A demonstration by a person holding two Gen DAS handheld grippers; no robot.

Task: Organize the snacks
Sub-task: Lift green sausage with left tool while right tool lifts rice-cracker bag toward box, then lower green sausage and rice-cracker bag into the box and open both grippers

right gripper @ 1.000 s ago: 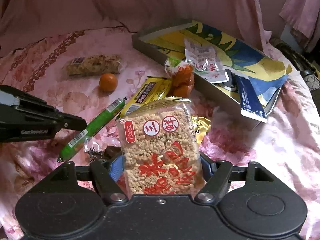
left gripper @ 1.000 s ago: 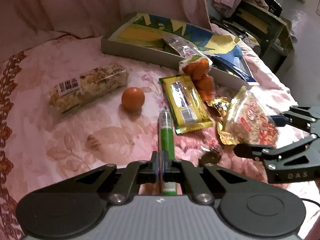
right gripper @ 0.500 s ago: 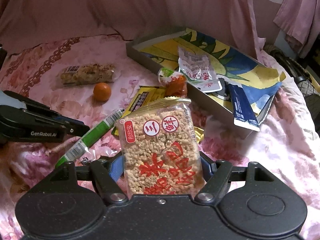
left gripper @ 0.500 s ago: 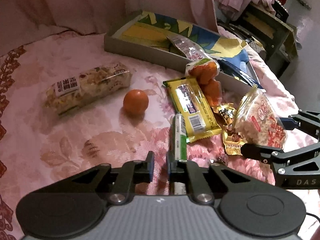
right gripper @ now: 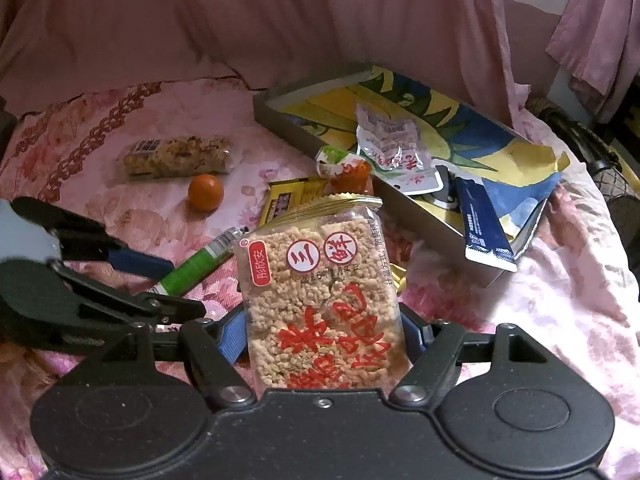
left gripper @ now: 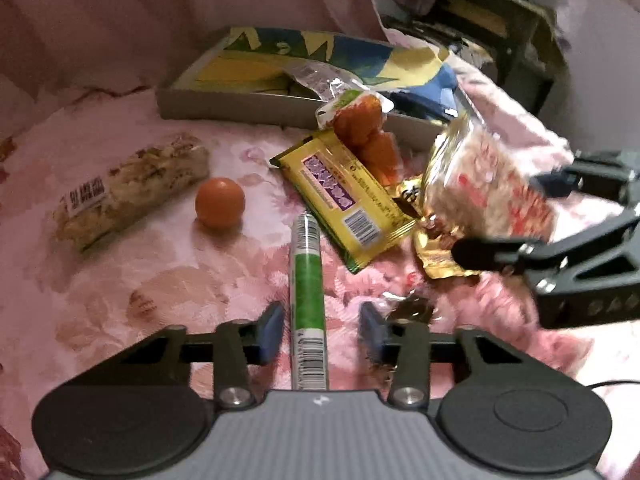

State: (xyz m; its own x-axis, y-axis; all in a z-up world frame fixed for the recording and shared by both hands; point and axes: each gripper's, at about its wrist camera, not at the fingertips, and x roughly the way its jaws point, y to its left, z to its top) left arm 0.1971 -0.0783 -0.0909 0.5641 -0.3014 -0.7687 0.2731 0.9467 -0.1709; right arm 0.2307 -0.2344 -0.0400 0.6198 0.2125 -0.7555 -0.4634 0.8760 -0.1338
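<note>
Jaws first: my left gripper (left gripper: 320,326) stands parted, having just been opening, with the green stick pack (left gripper: 307,300) lying between the blue pads on the cloth; neither pad presses on it. My right gripper (right gripper: 322,334) is clamped on the puffed-rice cake pack (right gripper: 320,300), pads tight against both long edges, the pack held upright and clear of the bedding.

Remaining items, largest to smallest.

Pink floral bedspread (left gripper: 100,280): covers the whole work surface.

Shallow cardboard box (right gripper: 280,120): lined with a yellow and blue printed sheet, set at the far side. Inside lies a clear packet with red print (right gripper: 390,144); a dark blue sachet (right gripper: 482,224) leans over its near wall.

Cereal bar in clear wrap (left gripper: 132,192): flat on the cloth at left, well apart from the box.

Yellow wrapped bar (left gripper: 344,196): flat, just beyond the tip of the green stick pack.

Bag of orange pieces (left gripper: 366,136): resting against the box's near wall, touching the yellow bar's far end.

Gold foil wrapper (left gripper: 432,248): crumpled, beside the yellow bar, below the raised rice cake pack.

Small orange fruit (left gripper: 220,202): loose between the cereal bar and the yellow bar.
</note>
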